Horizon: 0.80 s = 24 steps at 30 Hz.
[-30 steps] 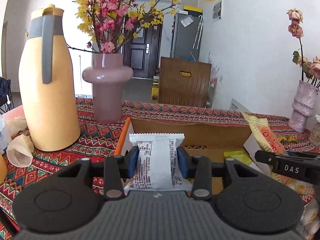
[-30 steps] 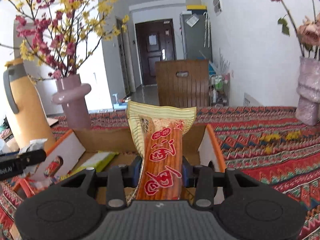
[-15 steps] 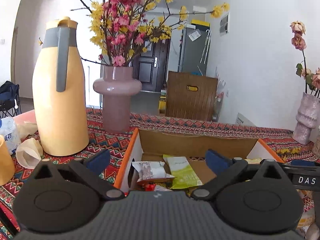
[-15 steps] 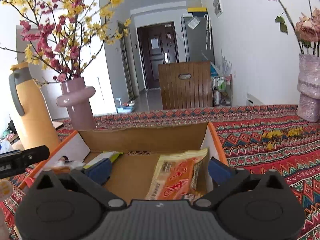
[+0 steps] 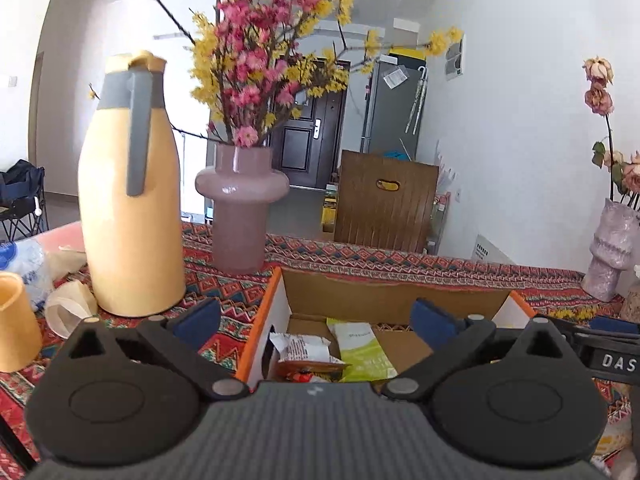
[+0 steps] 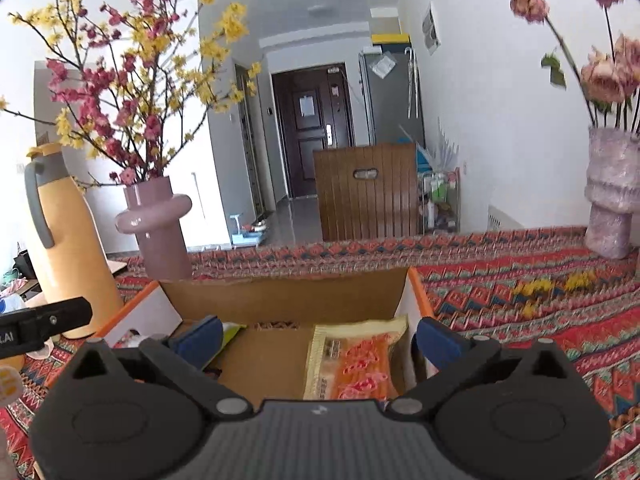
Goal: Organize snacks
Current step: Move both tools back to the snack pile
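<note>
Now both grippers' fingers (image 5: pixel 434 322) gape empty above the orange-striped snack packet (image 6: pixel 356 360).

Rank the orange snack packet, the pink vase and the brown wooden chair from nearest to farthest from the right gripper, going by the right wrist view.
1. Orange snack packet: in the cardboard box, just ahead of the right gripper.
2. Pink vase: on the tablecloth, beyond the box, left.
3. Brown wooden chair: past the table's far edge.
</note>
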Motion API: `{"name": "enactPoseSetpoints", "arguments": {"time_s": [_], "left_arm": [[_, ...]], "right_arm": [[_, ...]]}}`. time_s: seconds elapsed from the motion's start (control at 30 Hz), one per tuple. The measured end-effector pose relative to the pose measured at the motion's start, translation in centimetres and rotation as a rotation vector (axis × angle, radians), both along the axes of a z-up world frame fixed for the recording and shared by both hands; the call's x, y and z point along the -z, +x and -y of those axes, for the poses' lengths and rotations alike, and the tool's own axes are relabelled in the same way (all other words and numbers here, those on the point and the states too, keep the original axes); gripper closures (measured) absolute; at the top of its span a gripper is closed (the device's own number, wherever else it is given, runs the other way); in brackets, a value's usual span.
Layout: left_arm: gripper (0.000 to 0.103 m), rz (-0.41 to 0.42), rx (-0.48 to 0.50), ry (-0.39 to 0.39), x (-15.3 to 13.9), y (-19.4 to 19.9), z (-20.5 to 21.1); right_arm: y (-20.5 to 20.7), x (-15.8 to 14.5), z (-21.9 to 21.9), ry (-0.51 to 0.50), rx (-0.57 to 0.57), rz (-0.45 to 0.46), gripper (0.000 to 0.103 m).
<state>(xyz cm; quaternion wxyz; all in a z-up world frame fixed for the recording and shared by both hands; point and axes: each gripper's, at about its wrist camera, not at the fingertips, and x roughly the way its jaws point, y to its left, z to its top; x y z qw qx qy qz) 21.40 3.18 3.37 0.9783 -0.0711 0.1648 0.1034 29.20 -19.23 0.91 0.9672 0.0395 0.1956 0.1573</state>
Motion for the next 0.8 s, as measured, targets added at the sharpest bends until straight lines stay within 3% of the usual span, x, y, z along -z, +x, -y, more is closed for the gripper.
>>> {"name": "enactPoseSetpoints", "arguments": {"time_s": [0.17,0.33,0.57,0.8], "left_arm": [[0.000,0.027,0.030,-0.012,-2.3,-2.4,0.0],[0.000,0.018,0.062,-0.015,-2.7,-4.5,-0.2],[0.000,-0.013,0.081,0.005,-1.6,-7.1,-0.9],[0.000,-0.084,0.090,0.051,1.2,-9.1,-1.6]], "right_arm": [[-2.2,-1.8,0.6,-0.014,0.004,0.034,0.000],[-5.0,-2.5,1.8,-0.044,-0.009,0.054,0.000],[-8.5,-1.6,4.7,-0.035,-0.007,0.021,0.000],[-10.6,0.7,7.0,-0.042,0.022,-0.042,0.000]]}}
